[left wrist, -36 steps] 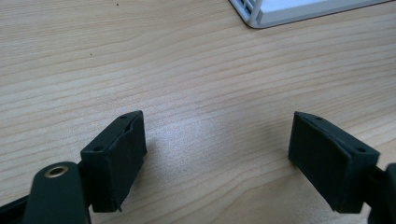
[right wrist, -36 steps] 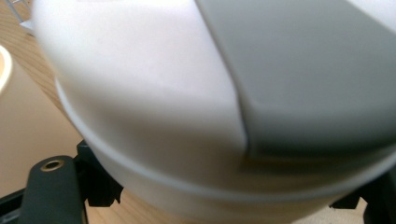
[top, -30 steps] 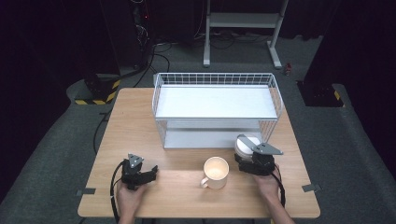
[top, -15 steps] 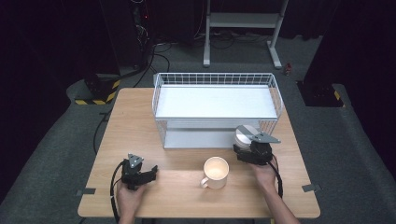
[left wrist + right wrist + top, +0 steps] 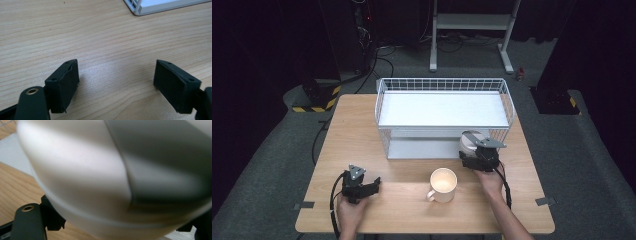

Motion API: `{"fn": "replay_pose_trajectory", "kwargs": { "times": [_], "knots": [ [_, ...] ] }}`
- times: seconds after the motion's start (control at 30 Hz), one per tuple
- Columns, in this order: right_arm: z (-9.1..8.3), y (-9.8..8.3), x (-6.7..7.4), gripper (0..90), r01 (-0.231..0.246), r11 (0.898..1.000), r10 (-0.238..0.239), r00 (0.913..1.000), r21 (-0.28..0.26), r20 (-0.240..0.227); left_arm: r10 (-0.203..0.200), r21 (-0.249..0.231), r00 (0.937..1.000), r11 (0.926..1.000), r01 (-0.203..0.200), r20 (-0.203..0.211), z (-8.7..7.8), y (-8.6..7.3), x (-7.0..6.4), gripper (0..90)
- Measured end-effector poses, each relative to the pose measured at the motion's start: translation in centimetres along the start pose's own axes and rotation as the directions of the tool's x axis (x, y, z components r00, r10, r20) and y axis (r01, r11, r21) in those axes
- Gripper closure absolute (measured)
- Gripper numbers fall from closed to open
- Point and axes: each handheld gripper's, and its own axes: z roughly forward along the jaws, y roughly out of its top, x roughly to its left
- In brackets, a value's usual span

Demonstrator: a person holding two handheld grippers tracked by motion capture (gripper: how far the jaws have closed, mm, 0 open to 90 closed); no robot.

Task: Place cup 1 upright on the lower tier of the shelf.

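At the front right corner of the white wire rack, the right gripper clamps a white bowl above the wooden table. Left gripper rests open, jaws apart over bare wood, beside a cream mug.

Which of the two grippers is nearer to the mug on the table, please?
The right gripper, holding a white cup just beyond and right of the mug. The left gripper rests farther off, open, at its left.

Blurred white cup close up between the gripper's 2 black jaws, above wooden table.
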Motion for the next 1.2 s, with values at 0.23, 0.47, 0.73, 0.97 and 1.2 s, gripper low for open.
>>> {"fn": "replay_pose_trajectory", "kwargs": {
  "times": [0.23,0.47,0.73,0.97,1.2],
  "knots": [
    [0.6,0.4,-0.2,18.9,0.007,1.000,-0.007,1.0000,-0.005,0.006,0.002,0.001,1.0000,1.0000,-0.002,0.001,0.0,0.0,0.0,20.7],
    [1.2,0.8,-0.3,18.8,0.014,1.000,-0.014,0.9997,0.000,0.019,0.001,0.001,1.0000,1.0000,-0.001,0.000,0.0,0.0,0.0,20.7],
    [1.4,0.7,-0.5,15.5,0.007,1.000,-0.007,0.9999,0.001,0.014,0.002,0.000,1.0000,1.0000,-0.002,0.000,0.0,0.0,0.0,20.8],
    [1.4,0.6,-0.6,12.2,0.005,1.000,-0.005,1.0000,0.026,0.004,0.002,0.000,1.0000,1.0000,-0.002,0.000,0.0,0.0,0.0,20.8],
    [0.8,0.0,-0.6,14.7,-0.004,0.999,0.004,0.9999,0.033,0.013,0.001,0.001,1.0000,1.0000,-0.001,0.000,0.0,0.0,0.0,20.8]
  ]
}}
